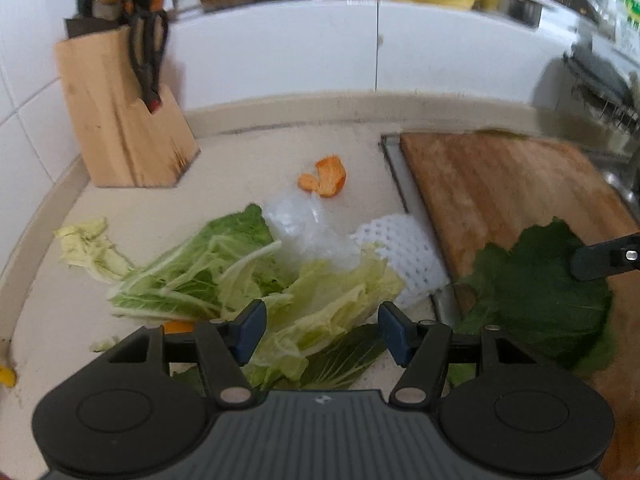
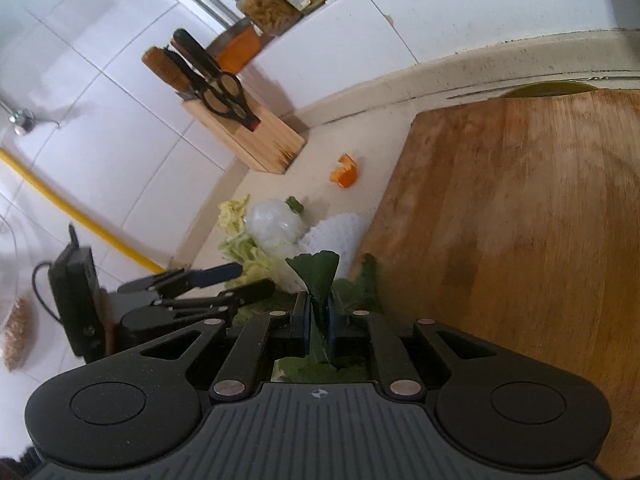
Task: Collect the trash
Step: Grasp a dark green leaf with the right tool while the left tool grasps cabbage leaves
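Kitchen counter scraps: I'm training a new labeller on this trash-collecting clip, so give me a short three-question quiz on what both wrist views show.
1. True or false: the right gripper has its jaws shut on a dark green leaf.
2. Multiple choice: where does the orange peel lie? A) on the cutting board; B) on the bare counter between the knife block and the board; C) inside the foam net.
3. Short answer: what lies under the open jaws of the left gripper?

Key
1. True; the leaf is pinched between the pads.
2. B; it sits between the knife block and the cutting board.
3. Pale cabbage leaves, not yet gripped.
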A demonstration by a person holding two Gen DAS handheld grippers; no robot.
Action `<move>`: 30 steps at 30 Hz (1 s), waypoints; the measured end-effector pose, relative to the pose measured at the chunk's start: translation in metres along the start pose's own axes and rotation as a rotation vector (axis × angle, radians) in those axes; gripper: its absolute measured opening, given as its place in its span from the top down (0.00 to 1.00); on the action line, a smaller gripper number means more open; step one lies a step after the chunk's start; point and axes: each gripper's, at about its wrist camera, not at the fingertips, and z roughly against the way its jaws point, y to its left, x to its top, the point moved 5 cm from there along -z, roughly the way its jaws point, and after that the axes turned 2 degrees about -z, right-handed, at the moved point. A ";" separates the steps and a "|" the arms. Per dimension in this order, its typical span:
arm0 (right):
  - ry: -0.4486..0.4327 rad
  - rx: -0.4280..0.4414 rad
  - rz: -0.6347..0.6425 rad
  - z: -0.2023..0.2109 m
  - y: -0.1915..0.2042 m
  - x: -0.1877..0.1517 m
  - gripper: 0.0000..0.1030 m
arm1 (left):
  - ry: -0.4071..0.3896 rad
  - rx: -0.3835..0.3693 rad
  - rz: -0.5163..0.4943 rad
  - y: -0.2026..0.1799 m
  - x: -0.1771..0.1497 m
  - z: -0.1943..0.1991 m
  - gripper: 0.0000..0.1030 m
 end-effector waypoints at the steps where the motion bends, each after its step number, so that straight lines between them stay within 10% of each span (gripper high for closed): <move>1: 0.006 -0.010 0.011 -0.002 0.000 -0.001 0.84 | 0.029 0.019 -0.003 0.001 -0.001 -0.008 0.46; 9: 0.037 -0.087 0.161 -0.005 0.011 -0.013 0.37 | 0.043 -0.057 0.185 0.032 -0.002 0.007 0.87; 14: 0.086 -0.123 0.310 -0.009 0.026 -0.024 0.21 | 0.012 -0.117 0.322 0.054 -0.005 0.031 0.93; 24: 0.147 -0.211 0.507 -0.035 0.040 -0.045 0.21 | -0.042 -0.108 0.387 0.056 -0.025 0.072 0.93; 30: 0.134 -0.269 0.594 -0.039 0.045 -0.043 0.76 | -0.038 -0.116 0.418 0.040 -0.041 0.081 0.93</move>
